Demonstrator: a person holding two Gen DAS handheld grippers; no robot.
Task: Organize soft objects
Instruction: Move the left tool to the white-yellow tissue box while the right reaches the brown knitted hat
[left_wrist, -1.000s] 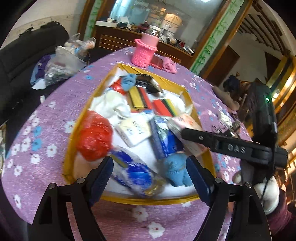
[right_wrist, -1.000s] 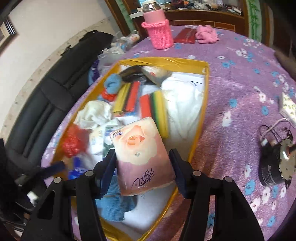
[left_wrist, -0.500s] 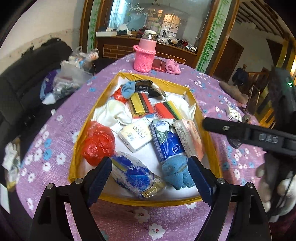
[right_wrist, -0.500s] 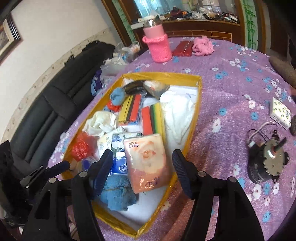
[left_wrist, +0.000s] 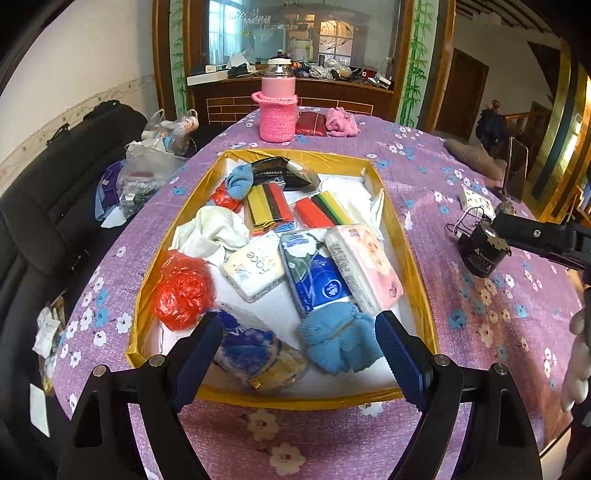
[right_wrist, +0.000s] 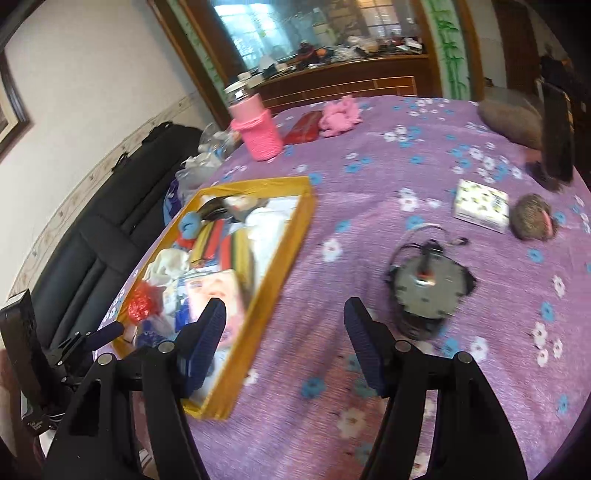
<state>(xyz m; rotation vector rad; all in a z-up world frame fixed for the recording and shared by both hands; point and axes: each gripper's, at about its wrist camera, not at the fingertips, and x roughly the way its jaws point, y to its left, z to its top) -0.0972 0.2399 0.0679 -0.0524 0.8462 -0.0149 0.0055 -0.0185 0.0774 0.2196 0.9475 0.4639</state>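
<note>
A yellow-rimmed tray (left_wrist: 410, 254) on the purple flowered tablecloth holds soft things: a pink tissue pack (left_wrist: 364, 266), a blue tissue pack (left_wrist: 314, 275), a white pack (left_wrist: 255, 266), a red bag (left_wrist: 183, 290), blue socks (left_wrist: 338, 341), a blue-white pack (left_wrist: 255, 350), sponges (left_wrist: 269, 208) and a white cloth (left_wrist: 214, 232). My left gripper (left_wrist: 295, 354) is open and empty above the tray's near end. My right gripper (right_wrist: 284, 343) is open and empty over the cloth, right of the tray (right_wrist: 291, 236). The pink pack (right_wrist: 218, 291) lies in the tray.
A pink knitted bottle (left_wrist: 277, 107), a red pouch and a pink cloth (left_wrist: 341, 122) stand at the far side. A black motor with wires (right_wrist: 424, 288), a small white box (right_wrist: 480, 205) and a brown ball (right_wrist: 533, 218) lie right of the tray. A black sofa is on the left.
My right gripper let go of the pink tissue pack in the tray, opened, and swung right over the tablecloth. My left gripper pulled back a little.
</note>
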